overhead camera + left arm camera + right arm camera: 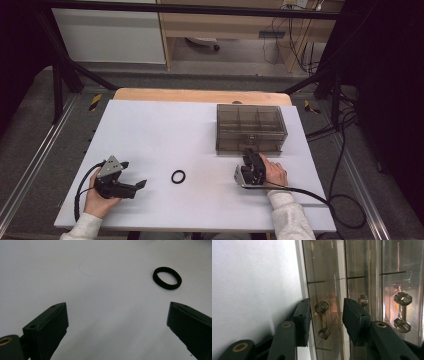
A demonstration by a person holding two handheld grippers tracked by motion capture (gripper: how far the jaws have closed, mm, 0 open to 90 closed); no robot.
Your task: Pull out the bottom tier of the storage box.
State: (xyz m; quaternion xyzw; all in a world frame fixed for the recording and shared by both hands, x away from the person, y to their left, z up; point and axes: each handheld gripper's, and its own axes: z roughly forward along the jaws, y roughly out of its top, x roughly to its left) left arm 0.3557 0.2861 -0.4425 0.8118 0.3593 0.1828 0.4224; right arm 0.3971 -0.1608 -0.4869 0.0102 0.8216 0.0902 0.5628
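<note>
box (251,128) latch sits between the right claw's (248,152) parted jaws.

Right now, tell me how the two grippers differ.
The left gripper has its jaws spread wide over bare table, the black ring lying apart from it. The right gripper holds its jaws narrower, either side of a small latch on the clear box. Both are black and hand-held.

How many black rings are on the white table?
1. The black ring lies flat on the table, between the two hands, in front of the left hand-held gripper. The box might hide others.
</note>
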